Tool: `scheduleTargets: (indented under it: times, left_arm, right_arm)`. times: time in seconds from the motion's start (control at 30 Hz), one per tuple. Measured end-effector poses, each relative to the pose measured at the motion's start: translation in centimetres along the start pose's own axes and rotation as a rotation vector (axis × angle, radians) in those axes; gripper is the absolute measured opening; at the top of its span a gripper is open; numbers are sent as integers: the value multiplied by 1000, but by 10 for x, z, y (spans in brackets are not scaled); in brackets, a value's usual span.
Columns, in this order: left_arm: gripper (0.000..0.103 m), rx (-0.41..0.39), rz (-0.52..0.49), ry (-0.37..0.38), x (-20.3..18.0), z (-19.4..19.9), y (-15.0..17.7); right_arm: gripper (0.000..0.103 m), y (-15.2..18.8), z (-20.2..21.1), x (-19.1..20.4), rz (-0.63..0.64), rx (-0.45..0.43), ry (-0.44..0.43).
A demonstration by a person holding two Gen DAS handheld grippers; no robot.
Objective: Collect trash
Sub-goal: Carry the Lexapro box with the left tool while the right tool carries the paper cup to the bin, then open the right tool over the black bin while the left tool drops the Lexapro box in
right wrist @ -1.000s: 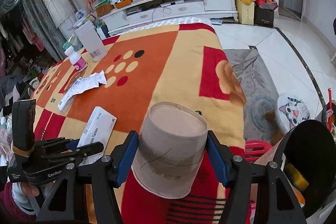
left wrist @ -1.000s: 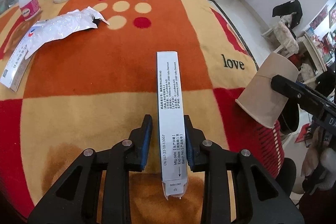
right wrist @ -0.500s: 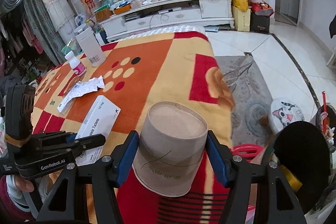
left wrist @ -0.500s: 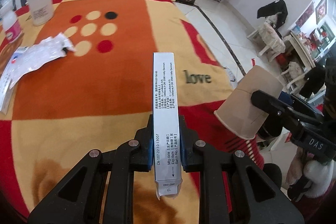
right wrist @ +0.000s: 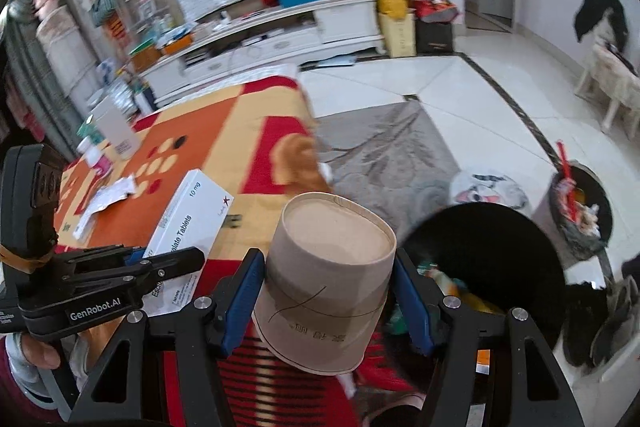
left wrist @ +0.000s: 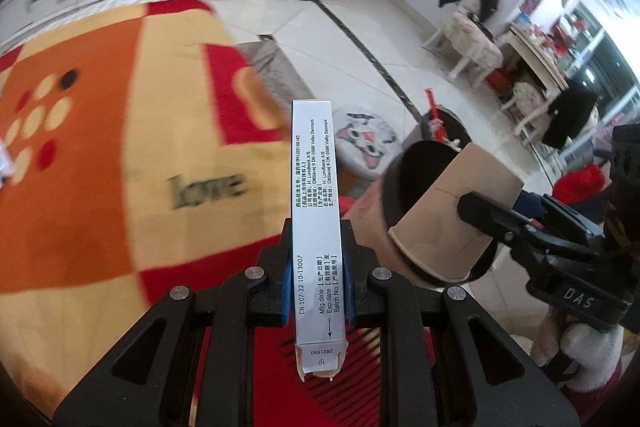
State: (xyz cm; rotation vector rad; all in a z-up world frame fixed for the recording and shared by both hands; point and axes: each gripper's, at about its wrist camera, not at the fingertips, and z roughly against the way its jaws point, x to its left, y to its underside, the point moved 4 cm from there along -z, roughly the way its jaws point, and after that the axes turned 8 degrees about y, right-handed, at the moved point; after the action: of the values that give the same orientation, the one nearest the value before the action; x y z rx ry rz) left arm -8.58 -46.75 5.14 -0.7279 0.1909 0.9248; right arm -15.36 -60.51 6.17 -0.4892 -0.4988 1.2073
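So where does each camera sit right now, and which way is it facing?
Left wrist: on the left tongs, looking down their fingers at the pill box and blanket; right tongs at its right.
Right wrist: on the right tongs, facing the paper cup and black bin; a hand shows.
Shared: cup, box, blanket.

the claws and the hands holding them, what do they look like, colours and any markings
Both claws are black plastic frames with triangular cut-outs, silver screws and blue pads on the fingers. Seen from the right wrist view, the left claw carries white "GenRobot.AI" lettering and brown tape around its body. From the left wrist view, the right claw reads "DAS". The hand wears a maroon sleeve over a white cuff.
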Motion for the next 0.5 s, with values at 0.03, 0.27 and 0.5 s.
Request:
scheduleTargets:
  times: [0.03,0.27,0.5]
  left_arm:
    - [17,4,-11,10,-8,-6,-4]
    - [17,45,-56,82,-51,-48,-21]
    - [17,89,-81,144,-84,-88,-26]
  right_arm:
    - [62,0,0,-10,-11,1,13]
    - [62,7,-4,-74,-88,25,100]
    - [62,20,-13,-126,-192,53,154]
